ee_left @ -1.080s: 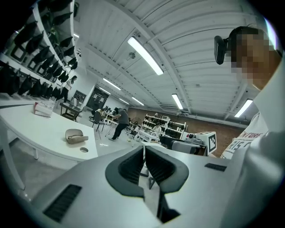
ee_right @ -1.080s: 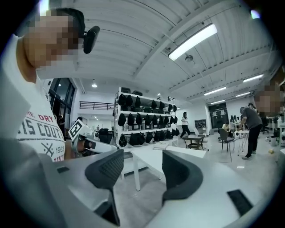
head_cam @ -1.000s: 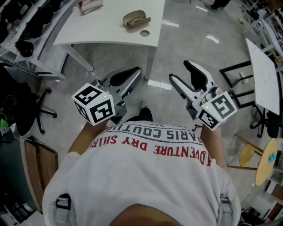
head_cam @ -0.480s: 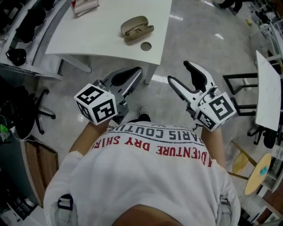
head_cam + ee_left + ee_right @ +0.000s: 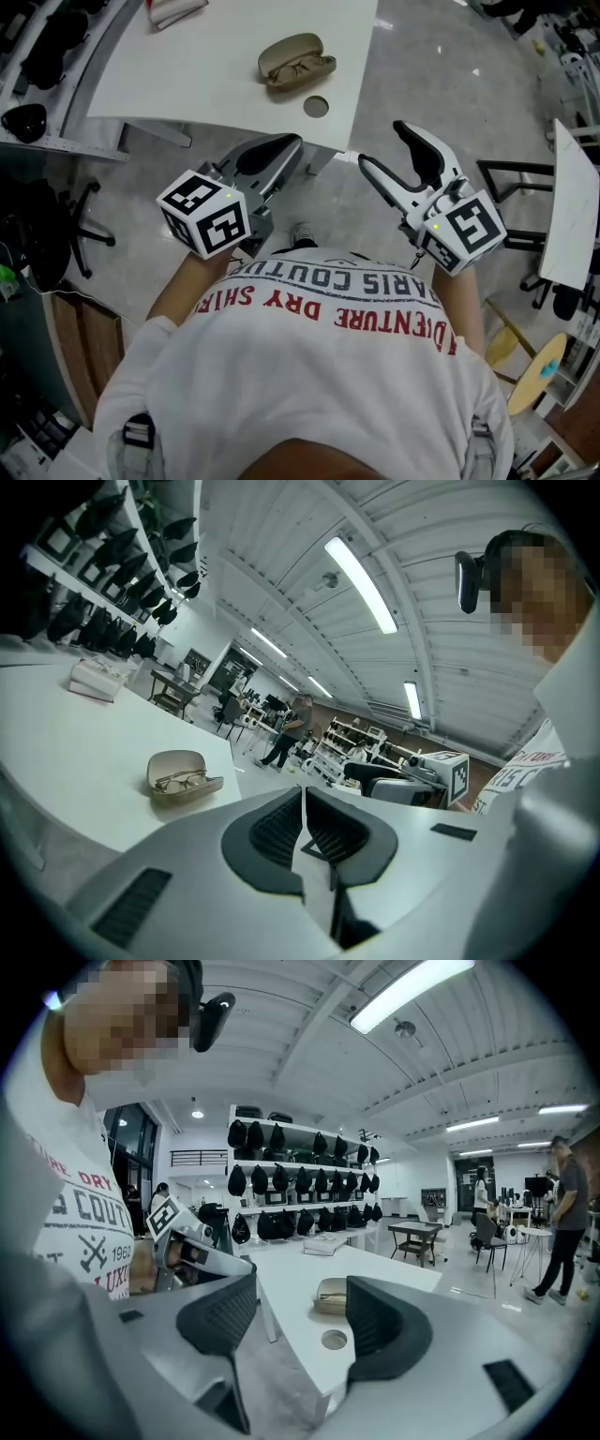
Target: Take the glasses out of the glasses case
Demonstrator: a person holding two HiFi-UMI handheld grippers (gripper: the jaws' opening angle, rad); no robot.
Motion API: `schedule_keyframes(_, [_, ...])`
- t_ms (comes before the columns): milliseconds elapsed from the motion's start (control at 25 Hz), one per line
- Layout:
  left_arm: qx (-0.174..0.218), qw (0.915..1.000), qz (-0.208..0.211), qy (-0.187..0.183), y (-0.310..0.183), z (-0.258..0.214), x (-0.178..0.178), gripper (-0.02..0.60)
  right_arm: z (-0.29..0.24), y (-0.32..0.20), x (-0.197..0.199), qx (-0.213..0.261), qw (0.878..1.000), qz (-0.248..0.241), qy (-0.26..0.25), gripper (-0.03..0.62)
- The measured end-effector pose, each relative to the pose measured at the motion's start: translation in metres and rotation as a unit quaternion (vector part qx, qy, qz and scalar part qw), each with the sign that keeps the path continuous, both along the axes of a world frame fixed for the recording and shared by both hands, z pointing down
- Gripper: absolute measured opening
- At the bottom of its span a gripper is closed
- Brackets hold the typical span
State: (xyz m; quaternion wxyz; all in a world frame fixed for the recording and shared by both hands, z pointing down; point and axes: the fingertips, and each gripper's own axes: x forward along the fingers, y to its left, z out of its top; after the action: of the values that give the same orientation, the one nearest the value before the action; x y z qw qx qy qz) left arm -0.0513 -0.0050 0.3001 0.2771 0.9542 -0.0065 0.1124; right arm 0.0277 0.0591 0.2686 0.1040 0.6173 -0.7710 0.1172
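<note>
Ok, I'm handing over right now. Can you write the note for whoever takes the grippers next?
Left gripper: shut, empty, held in front of the white table.
Right gripper: jaws have just been opening, now wide, nothing between them.
The beige clamshell glasses case lies open near the table's front edge, with the thin metal-framed glasses inside.
Done: case open.
Left: reach in, grip the glasses, lift them out.

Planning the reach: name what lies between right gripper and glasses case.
A round hole in the white table, otherwise bare; right gripper view shows it.
</note>
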Motion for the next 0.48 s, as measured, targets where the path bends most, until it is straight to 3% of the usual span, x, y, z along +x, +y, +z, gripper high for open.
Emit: schedule_keyframes(480, [-0.007,0.9997,-0.024,-0.001,-0.025,0.012,0.013,0.035,0.014,-0.025,0.012,-0.012,1.0,-0.02,0.011,0.281])
